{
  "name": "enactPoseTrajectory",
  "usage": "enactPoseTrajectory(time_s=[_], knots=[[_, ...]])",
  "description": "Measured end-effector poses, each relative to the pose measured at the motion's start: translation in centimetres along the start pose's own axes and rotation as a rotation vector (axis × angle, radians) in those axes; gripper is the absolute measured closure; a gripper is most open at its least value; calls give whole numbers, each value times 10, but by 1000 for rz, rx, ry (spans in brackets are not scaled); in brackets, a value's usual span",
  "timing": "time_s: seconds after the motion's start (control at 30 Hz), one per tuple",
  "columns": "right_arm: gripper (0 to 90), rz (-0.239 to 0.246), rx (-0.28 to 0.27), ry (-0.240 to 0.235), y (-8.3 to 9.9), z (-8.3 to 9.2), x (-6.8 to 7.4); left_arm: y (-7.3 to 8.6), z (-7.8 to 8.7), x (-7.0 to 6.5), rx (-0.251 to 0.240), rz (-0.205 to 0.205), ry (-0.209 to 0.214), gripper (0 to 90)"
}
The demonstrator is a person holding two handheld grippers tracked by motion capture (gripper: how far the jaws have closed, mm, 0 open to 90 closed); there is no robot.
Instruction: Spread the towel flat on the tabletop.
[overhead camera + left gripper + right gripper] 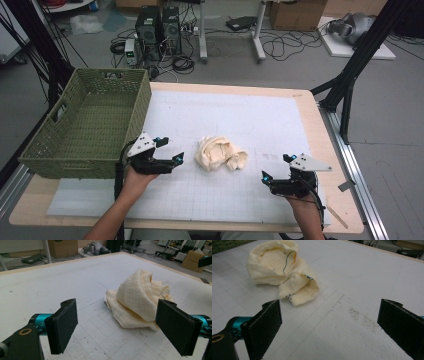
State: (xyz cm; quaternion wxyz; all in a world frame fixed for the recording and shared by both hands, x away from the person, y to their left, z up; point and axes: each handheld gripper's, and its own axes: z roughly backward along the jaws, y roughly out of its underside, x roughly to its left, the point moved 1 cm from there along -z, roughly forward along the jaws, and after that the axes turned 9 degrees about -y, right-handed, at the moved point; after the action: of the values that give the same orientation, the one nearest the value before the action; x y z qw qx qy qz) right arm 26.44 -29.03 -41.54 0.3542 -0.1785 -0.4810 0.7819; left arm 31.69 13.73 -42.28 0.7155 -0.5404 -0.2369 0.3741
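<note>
Two grippers, left gripper (170,150) and right gripper (276,167), jaws released, flanking a crumpled cream cloth (220,153); no legible writing.

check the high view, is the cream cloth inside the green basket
No, the crumpled cream cloth lies on the white mat, right of the green wicker basket, between the two grippers.

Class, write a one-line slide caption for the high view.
Two open grippers flank a crumpled cream cloth beside a green basket.
</note>
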Motion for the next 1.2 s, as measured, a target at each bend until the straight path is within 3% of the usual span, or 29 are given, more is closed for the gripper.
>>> enactPoseTrajectory(time_s=[0.3,0.37,0.5,0.53,0.7,0.77,0.9,0.97,1.07,1.13,1.2], knots=[[62,31,25,-26,-4,-9,5,1,-1,-1,8,-5,3,193],[175,45,37,-66,-5,-14,6,1,-2,-1,10,-5,3,196],[245,72,61,-92,-6,-22,10,1,-2,-1,10,-3,6,200],[288,96,76,-116,-7,-30,12,1,-2,-1,10,-3,6,200],[334,130,111,-135,-12,-51,19,1,-1,0,6,1,3,202],[387,137,128,-142,-17,-70,23,1,-1,1,6,3,3,204],[461,133,162,-150,-20,-89,26,1,-1,2,9,4,4,206],[513,129,219,-126,-18,-104,27,2,-1,2,7,7,7,208],[561,113,247,-113,-16,-110,26,2,-2,2,11,9,6,214],[635,86,240,-137,-16,-112,24,2,-2,3,12,8,6,218],[783,73,248,-167,-16,-110,26,2,-1,4,11,10,3,224]])
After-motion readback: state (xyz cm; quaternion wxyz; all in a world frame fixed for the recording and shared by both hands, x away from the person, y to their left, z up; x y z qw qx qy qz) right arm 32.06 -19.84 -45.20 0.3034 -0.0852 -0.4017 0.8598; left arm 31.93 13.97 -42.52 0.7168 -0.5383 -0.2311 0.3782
